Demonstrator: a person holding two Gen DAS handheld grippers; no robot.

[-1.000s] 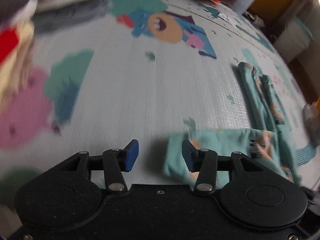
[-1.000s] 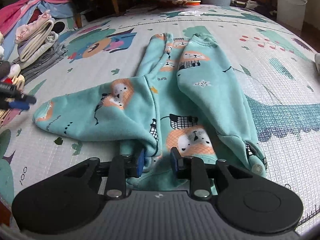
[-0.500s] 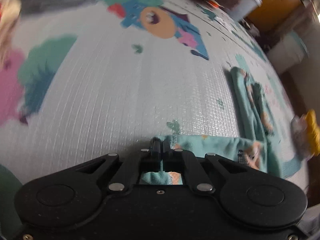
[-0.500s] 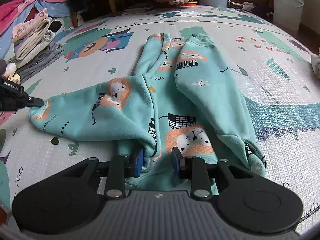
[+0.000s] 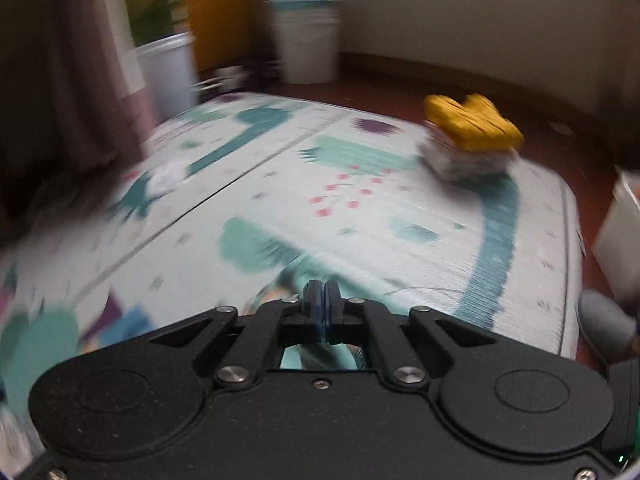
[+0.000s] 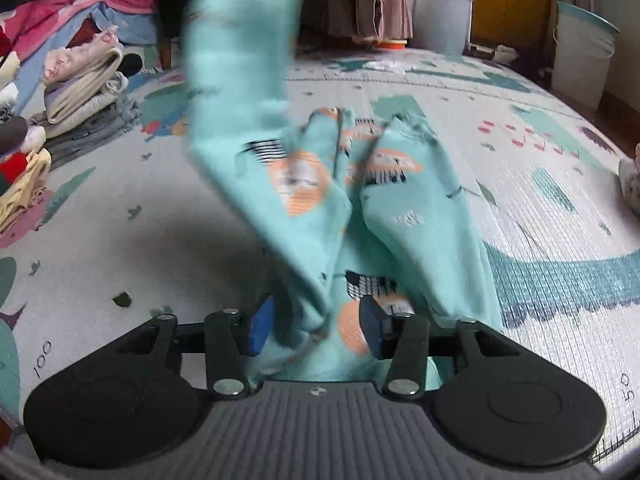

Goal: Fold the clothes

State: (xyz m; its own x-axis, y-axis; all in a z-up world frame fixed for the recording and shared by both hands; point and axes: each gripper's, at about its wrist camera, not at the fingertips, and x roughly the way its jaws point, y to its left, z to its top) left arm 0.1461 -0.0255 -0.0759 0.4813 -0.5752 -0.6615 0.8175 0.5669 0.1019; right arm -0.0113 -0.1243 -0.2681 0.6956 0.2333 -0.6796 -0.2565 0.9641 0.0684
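Onesie [image 6: 404,208] on the mat [image 6: 140,248], one part lifted
Left tongs [image 5: 321,294] are clamped on teal cloth, that part rising blurred ahead-left of the right tongs [image 6: 316,326]; the right jaws are opening, cloth between them but untouched by the pads [image 6: 260,326]
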